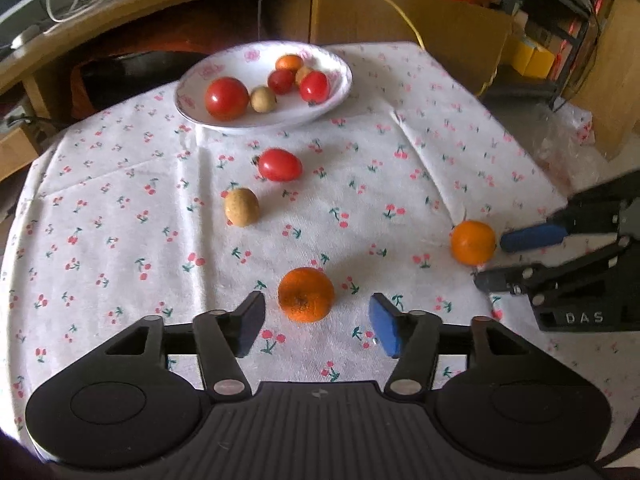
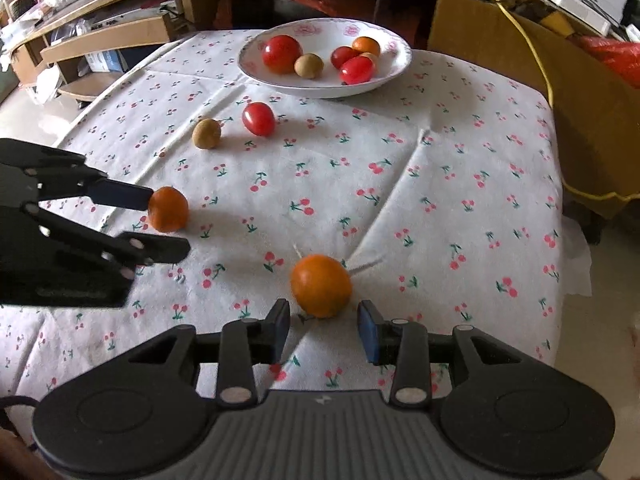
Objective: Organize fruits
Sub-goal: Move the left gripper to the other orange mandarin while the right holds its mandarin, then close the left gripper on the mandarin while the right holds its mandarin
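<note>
I note the plate (image 1: 340,92) at 12 o'clock, partly filled. Left gripper (image 1: 316,322) stands wide around one mandarin (image 1: 306,294); right gripper (image 2: 323,326) likewise around another (image 2: 321,285). Light, soft-skinned, rollable: I judge a gentle hold across the middle.

Each gripper, left gripper (image 1: 318,322) and right gripper (image 2: 324,330), was matte black plastic with a ribbed grey centre, round silver pivot pins, and one blue pad (image 1: 385,330) at three o'clock; "DAS" lettering (image 1: 584,317) marked the right one.
</note>
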### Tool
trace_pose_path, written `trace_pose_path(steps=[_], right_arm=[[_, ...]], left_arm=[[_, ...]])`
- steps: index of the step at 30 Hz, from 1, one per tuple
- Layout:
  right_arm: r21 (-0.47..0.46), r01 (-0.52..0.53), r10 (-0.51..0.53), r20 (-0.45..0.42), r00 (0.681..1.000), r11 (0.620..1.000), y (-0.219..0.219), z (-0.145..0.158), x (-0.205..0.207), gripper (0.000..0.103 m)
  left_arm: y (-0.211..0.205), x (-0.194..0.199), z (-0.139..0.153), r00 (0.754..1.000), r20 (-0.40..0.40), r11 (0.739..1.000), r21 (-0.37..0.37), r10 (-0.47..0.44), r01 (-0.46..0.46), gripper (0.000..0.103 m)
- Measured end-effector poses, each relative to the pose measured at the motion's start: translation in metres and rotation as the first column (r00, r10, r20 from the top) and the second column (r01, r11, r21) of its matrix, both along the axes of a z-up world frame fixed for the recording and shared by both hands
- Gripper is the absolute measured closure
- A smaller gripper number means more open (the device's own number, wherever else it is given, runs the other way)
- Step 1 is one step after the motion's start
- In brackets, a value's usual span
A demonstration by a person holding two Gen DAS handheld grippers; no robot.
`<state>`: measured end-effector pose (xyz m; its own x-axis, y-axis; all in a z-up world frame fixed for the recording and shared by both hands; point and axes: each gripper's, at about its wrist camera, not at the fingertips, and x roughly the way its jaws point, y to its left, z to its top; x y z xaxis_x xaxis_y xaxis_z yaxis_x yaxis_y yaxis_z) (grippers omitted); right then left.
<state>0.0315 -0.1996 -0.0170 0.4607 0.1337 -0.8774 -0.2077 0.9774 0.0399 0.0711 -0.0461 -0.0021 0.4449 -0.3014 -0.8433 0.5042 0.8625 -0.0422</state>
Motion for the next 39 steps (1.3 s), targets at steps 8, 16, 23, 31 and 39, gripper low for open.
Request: trace_pose_path(steps=[8,16,23,31,39], right_arm=[[0.02,0.014,-0.014,0.019,1.0,1.0,0.0,0.009,-0.005,0.062],[-0.001,-0.007,0.007,0.013,1.0,1.0,0.008,0.001,0.009,0.062],[0.028,-0.001,0.0,0.005,1.0,1.0,0.002,-0.003,0.013,0.062],[0.039,0.005,-0.006,0.021,1.0,0.999,0.001,-0.004,0.016,0.062],[-0.002,-0.004,0.004,0.024,1.0,1.0,0.007,-0.004,0.015,0.069]], left_arm=[[0.005,0.0,0.002,1.0,-0.016,1.0,-0.019,0.016,-0.017,0.036],[0.001,0.011,-0.005,0.999,-0.035,0.999,-0.024,0.03,-0.031,0.034],[-0.007,0.015,-0.012,0.999,-0.044,1.0,-0.013,0.027,-0.028,0.033],[-0.007,0.016,-0.017,0.999,-0.045,1.0,-0.003,0.03,-0.031,0.033],[-0.007,0.015,-0.018,0.999,-0.027,1.0,0.011,0.03,-0.03,0.043]])
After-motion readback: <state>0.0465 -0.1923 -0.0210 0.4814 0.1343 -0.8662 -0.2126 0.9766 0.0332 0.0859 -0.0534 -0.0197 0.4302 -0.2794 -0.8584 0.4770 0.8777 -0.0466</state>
